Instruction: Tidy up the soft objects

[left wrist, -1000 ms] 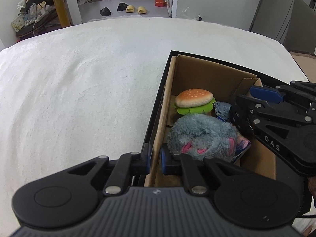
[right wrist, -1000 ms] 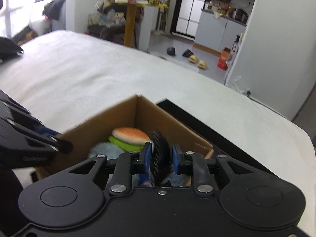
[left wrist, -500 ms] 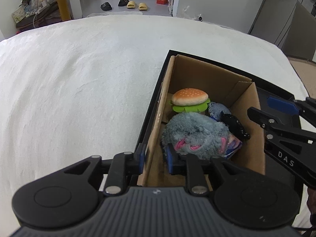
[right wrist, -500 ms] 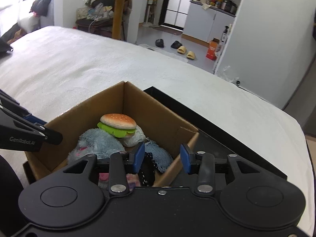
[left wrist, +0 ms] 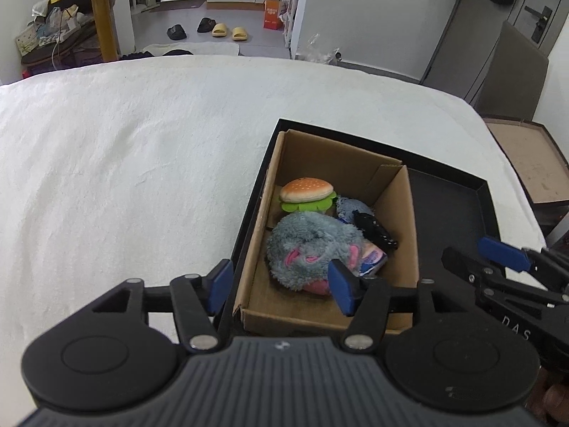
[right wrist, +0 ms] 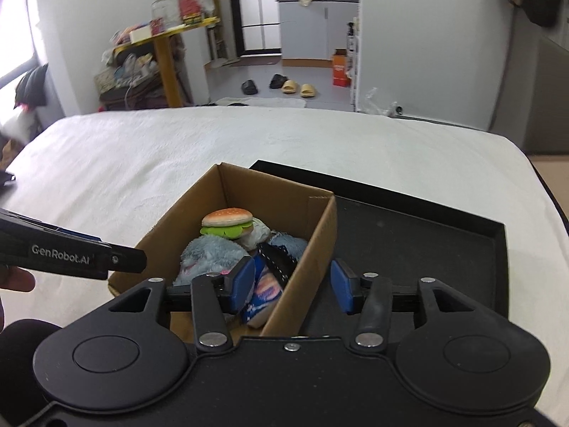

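Hamburger plush (left wrist: 307, 192) atop white bundle (right wrist: 258, 230).

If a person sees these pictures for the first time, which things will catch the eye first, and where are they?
The eye falls first on the burger plush, with its orange bun and green frill, at the far end of the cardboard box. Beside it, nearer the camera, lies a fluffy grey plush with pink parts. The box stands in a black tray on the white bed cover.
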`<state>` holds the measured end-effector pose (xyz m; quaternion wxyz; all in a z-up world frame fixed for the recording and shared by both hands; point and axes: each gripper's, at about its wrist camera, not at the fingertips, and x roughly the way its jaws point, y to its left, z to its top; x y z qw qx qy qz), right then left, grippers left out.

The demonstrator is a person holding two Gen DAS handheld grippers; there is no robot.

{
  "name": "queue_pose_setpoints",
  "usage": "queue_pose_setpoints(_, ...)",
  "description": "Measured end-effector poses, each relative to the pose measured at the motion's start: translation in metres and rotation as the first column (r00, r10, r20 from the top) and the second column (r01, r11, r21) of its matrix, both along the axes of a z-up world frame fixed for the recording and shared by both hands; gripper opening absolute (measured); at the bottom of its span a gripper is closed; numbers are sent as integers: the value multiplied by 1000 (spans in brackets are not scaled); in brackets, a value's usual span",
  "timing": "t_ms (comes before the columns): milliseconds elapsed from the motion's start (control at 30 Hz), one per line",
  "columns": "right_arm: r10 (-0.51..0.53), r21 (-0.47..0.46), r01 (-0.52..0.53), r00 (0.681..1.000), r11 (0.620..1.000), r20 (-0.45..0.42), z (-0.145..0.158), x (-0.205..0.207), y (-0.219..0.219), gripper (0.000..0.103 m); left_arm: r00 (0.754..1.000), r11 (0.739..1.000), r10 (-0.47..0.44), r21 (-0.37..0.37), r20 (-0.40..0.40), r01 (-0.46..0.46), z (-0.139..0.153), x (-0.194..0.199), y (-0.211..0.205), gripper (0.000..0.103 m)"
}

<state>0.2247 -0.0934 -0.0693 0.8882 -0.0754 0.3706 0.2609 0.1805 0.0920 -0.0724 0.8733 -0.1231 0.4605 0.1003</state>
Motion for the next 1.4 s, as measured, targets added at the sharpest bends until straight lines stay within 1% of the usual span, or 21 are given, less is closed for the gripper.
queue_pose_setpoints(67,-33,12,33,999,999,-6,3,-6,-7,51,1000,1000,-4,-9,16,4,6,-4,-2,64)
queue_pose_setpoints(167,-88,29,88,996,996,-15,7,-14,-21,55,999,1000,-20,-10,38,20,14,-8,-8,68)
queue_pose_setpoints(300,-156,47,157,987,986,-22,13,-25,-39,58,998,999,-39,-8,53,40,23,-14,-13,70)
queue_pose_setpoints(400,-214,70,215,977,974,-22,18,-32,-55,66,997,999,-50,9,56,50,30,-19,-18,71)
queue_pose_setpoints(467,-247,87,248,969,965,-22,21,-36,-63,74,997,998,-53,17,62,52,35,-22,-21,77)
queue_pose_setpoints(500,-259,97,260,966,961,-25,22,-39,-67,76,996,998,-54,19,67,53,37,-24,-22,78)
queue_pose_setpoints(567,-280,120,282,959,952,-32,25,-44,-75,84,995,998,-59,26,78,58,43,-29,-25,80)
queue_pose_setpoints(600,-290,123,292,956,949,-31,27,-46,-78,86,995,998,-62,32,82,60,45,-31,-27,81)
queue_pose_setpoints(667,-311,117,312,950,943,-21,29,-50,-83,93,994,997,-70,39,88,67,50,-37,-31,87)
queue_pose_setpoints(700,-321,116,321,947,940,-16,31,-53,-85,95,993,997,-75,43,92,71,51,-40,-32,88)
queue_pose_setpoints(767,-336,130,336,942,933,-20,34,-57,-91,103,991,995,-87,47,98,82,55,-45,-36,90)
queue_pose_setpoints(833,-345,144,345,938,927,-29,37,-62,-95,103,991,995,-92,53,97,87,59,-50,-39,92)
queue_pose_setpoints(900,-349,147,349,937,926,-28,41,-67,-99,103,990,994,-99,63,101,93,63,-55,-43,96)
queue_pose_setpoints(933,-354,147,354,935,924,-26,42,-68,-101,103,989,993,-102,68,103,95,66,-57,-45,102)
queue_pose_setpoints(967,-361,147,361,932,921,-26,44,-71,-103,103,989,992,-109,72,104,102,68,-60,-46,103)
queue_pose_setpoints(1100,-381,157,382,924,910,-38,50,-77,-111,103,984,988,-132,99,116,121,77,-70,-53,103)
queue_pose_setpoints(1233,-385,154,385,922,910,-28,58,-86,-113,103,985,987,-130,108,113,118,84,-79,-55,103)
queue_pose_setpoints(1400,-384,159,382,923,910,-18,71,-96,-113,103,981,986,-137,114,140,122,97,-94,-56,103)
